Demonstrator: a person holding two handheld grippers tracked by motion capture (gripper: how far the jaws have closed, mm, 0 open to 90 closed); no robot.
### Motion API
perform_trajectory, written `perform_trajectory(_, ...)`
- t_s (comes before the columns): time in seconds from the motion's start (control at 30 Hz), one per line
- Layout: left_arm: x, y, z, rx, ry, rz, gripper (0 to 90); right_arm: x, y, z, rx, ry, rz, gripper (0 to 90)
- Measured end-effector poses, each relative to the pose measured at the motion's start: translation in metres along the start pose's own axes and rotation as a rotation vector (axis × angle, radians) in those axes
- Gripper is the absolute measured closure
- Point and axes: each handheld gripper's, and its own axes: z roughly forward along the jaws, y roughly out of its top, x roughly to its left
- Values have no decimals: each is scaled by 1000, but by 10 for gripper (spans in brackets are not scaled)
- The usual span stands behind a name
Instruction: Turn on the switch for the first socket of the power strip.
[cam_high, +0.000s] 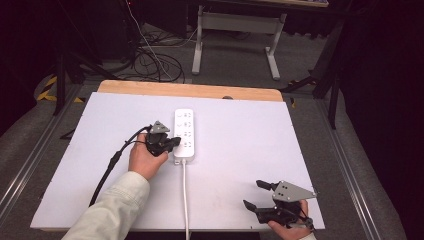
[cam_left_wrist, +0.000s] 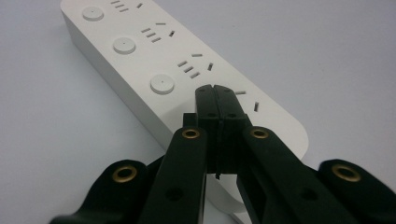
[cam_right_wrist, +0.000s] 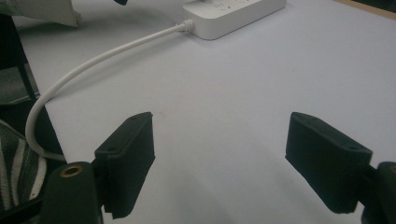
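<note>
A white power strip (cam_high: 184, 134) lies in the middle of the white table, and its white cord (cam_high: 185, 195) runs toward the front edge. My left gripper (cam_high: 172, 143) is shut, with its tips over the strip's near end. In the left gripper view the closed tips (cam_left_wrist: 215, 93) sit on top of the power strip (cam_left_wrist: 154, 56), in line with three round buttons; whatever lies under the tips is hidden. My right gripper (cam_high: 253, 194) stands open near the table's front right, holding nothing. In its own view the right gripper (cam_right_wrist: 219, 154) frames bare table, with the power strip (cam_right_wrist: 233, 11) and cord (cam_right_wrist: 93, 60) farther off.
The white table top (cam_high: 240, 150) has a wooden strip (cam_high: 190, 90) along its far edge. A black cable (cam_high: 107, 170) trails from the left gripper across the table's left side. On the floor beyond are loose cables (cam_high: 150, 60) and the legs of a desk (cam_high: 235, 35).
</note>
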Motion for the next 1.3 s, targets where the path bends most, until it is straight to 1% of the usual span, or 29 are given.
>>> perform_trajectory(0.03, -1, 0, 0, -3, 3, -6, 900, 0, 0, 0, 0, 0, 0, 241)
perform_trajectory(0.07, -2, 0, 0, -3, -3, -27, 900, 0, 0, 0, 0, 1, 0, 240)
perform_trajectory(0.1, -2, 0, 1, -5, -4, -39, 900, 0, 0, 0, -2, 2, 0, 240)
perform_trajectory(0.17, -3, -1, 1, -2, 3, -39, 900, 0, 0, 0, 1, 1, 0, 241)
perform_trajectory(0.2, -4, -1, 1, -1, 15, -29, 900, 0, 0, 0, 3, 1, 0, 241)
perform_trajectory(0.23, -5, -1, 1, -5, 16, -31, 900, 0, 0, 0, 1, 2, 0, 241)
perform_trajectory(0.27, -4, -1, 1, -6, 24, -20, 900, 0, 0, 0, 3, 3, 0, 240)
perform_trajectory(0.3, -4, -1, 1, -8, 20, -31, 900, 0, 0, 0, 3, 3, 0, 240)
perform_trajectory(0.33, -4, -1, 1, -9, 19, -29, 900, 0, 0, 0, 3, 3, 0, 241)
perform_trajectory(0.47, -4, -2, 2, -8, 26, -15, 900, 0, 0, 0, 3, 2, 0, 241)
perform_trajectory(0.5, -3, -2, 2, -2, 33, -7, 900, 0, 0, 0, 3, 3, 0, 240)
perform_trajectory(0.63, -4, -3, 3, -6, 39, 15, 900, 0, 0, 0, 3, 3, 0, 240)
perform_trajectory(0.73, -5, -4, 4, -7, 37, 15, 900, 0, 0, 1, 3, 4, 1, 241)
perform_trajectory(0.83, -6, -4, 4, -10, 54, 46, 900, 0, 0, 1, 4, 5, 1, 241)
perform_trajectory(0.9, -7, -4, 5, -14, 59, 52, 900, 0, 0, 1, 3, 5, 1, 240)
perform_trajectory(0.93, -7, -5, 5, -18, 71, 70, 900, 0, 0, 1, 3, 6, 1, 241)
perform_trajectory(1.1, -9, -6, 5, -22, 75, 63, 900, 0, 0, 1, 3, 8, 1, 241)
perform_trajectory(1.2, -9, -6, 5, -24, 90, 87, 900, 0, 0, 1, 3, 9, 3, 241)
perform_trajectory(1.3, -11, -8, 6, -31, 90, 79, 900, 0, 0, 1, 3, 10, 4, 241)
